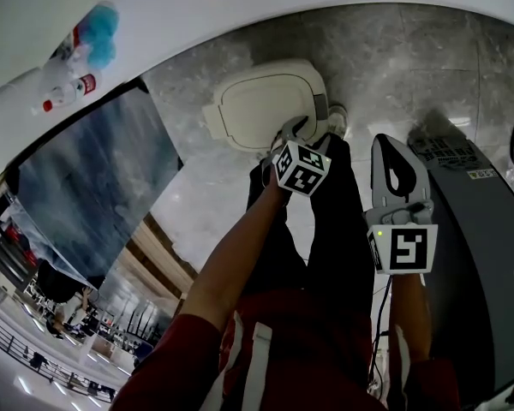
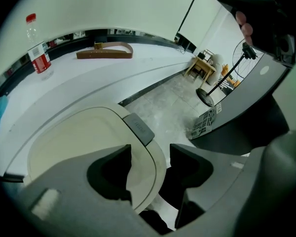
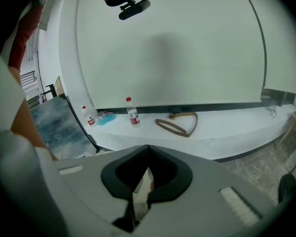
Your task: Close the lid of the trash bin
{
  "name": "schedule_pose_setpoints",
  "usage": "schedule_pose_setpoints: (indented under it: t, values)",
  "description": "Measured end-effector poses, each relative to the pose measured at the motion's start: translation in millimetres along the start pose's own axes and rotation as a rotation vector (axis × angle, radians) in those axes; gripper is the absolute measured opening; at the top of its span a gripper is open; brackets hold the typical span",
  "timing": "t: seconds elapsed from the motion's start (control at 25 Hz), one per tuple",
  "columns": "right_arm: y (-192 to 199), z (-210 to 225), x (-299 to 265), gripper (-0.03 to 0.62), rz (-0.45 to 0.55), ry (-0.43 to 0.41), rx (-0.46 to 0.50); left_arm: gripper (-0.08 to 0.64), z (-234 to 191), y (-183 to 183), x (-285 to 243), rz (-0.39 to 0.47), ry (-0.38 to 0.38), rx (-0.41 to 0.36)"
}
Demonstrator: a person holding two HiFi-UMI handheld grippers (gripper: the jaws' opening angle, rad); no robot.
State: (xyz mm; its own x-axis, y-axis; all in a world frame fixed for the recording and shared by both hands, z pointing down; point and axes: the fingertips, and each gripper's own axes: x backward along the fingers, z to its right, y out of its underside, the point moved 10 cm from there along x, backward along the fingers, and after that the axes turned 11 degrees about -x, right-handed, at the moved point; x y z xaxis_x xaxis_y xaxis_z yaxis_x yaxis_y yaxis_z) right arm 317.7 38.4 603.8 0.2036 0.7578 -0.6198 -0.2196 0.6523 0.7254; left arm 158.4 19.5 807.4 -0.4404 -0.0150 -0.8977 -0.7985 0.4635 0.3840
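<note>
Trash bin (image 1: 216, 115) on the grey floor (image 1: 394, 67), beside the white platform's (image 1: 240, 11) curved edge; its lid (image 1: 270, 105) apparently lies flat. Left gripper (image 1: 293, 134), jaws released, straddles the lid's front rim, probably to press it down. Right gripper (image 1: 394, 151), clenched on nothing, hangs aside.

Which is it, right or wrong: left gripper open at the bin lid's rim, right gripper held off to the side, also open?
Wrong in one respect: the right gripper is shut, its jaws meeting at the tips, as the right gripper view shows. The left gripper is indeed open at the rim of the bin lid, the right held off to the side.
</note>
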Motion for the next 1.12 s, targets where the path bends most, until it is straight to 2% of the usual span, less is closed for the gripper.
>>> schedule_pose_setpoints:
  t: [0.12, 0.56, 0.72, 0.88, 1.0, 1.12]
  values:
    - [2.2, 2.3, 2.3, 0.000, 0.004, -0.011, 0.037, 0.244, -0.7, -0.5, -0.9, -0.006, -0.001, -0.014]
    - [-7.8, -7.0, 13.3, 0.000, 0.019, 0.006, 0.060, 0.253, -3.4, -2.5, 17.0, -0.012, -0.008, 0.003]
    - [-18.1, -21.2, 18.9, 0.000, 0.037, 0.000, 0.077, 0.255, -6.2, 3.4, 42.2, 0.000, -0.025, 0.010]
    - [-28.3, -40.8, 29.3, 0.000, 0.006, 0.002, 0.120, 0.255, -12.0, 9.0, 80.6, 0.029, -0.056, 0.045]
    - [-43.9, -62.6, 36.2, 0.000, 0.070, -0.012, 0.146, 0.255, -16.9, 10.4, 114.5, 0.079, -0.089, 0.068]
    - [-58.5, -85.8, 46.4, 0.000, 0.089, -0.017, 0.174, 0.255, -19.0, 14.7, 149.4, 0.127, -0.120, 0.083]
